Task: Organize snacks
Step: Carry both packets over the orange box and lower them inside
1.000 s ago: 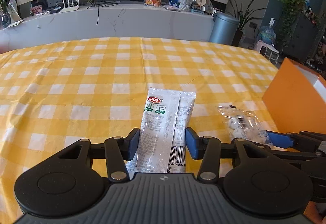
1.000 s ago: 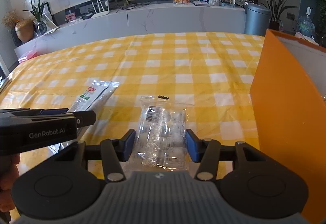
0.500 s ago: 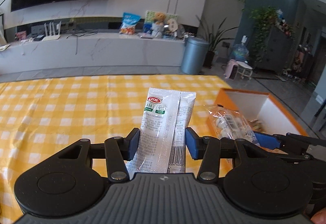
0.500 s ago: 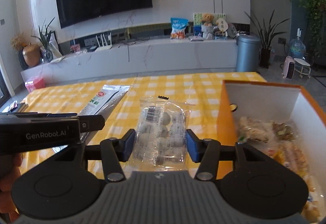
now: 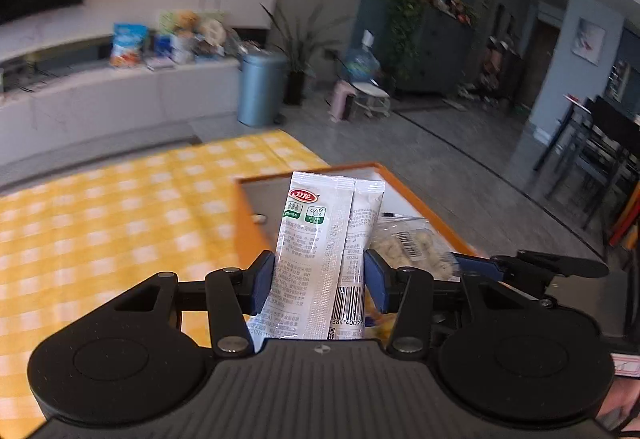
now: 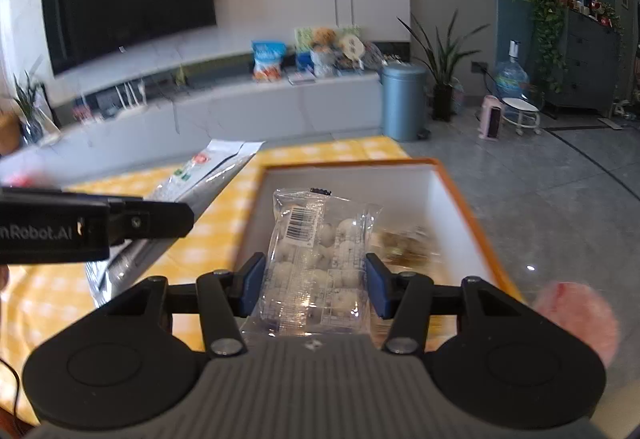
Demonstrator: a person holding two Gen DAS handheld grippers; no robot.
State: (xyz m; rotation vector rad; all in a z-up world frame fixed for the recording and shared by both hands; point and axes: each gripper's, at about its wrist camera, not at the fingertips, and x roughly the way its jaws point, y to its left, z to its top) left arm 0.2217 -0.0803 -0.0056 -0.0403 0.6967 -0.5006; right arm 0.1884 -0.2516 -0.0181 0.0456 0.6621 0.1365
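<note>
Only the right wrist view looks down into the orange box (image 6: 460, 191), where the right gripper (image 6: 316, 283) pinches a clear packet (image 6: 316, 251) above it, while the left gripper (image 5: 320, 281) clamps a white sachet (image 5: 320, 239), long axis pointing away over the box.

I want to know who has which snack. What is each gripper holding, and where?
Left gripper pinches the white packet by its lower sides; right gripper the clear bag likewise.
</note>
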